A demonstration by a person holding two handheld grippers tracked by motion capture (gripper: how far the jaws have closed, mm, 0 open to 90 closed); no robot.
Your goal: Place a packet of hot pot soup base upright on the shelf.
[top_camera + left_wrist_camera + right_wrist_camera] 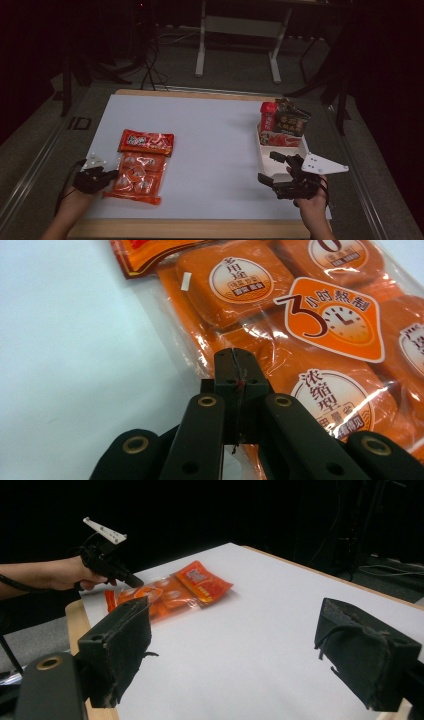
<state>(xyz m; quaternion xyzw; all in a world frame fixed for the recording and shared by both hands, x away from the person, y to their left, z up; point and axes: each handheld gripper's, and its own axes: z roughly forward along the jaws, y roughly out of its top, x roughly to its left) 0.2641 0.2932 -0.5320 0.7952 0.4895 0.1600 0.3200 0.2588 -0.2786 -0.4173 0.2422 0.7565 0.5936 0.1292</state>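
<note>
A clear packet of orange blocks lies flat at the table's near left, with a red packet just beyond it. My left gripper is shut, and its tips rest at the packet's left edge. In the left gripper view the shut jaws lie over the clear film of the orange packet; I cannot tell whether any film is pinched. My right gripper stands open at the near right, beside the white tray. Nothing is between its pads.
The white tray holds a red packet and a dark packet standing at its far end. The white mat covers the wooden table. Metal stand legs stand on the floor behind.
</note>
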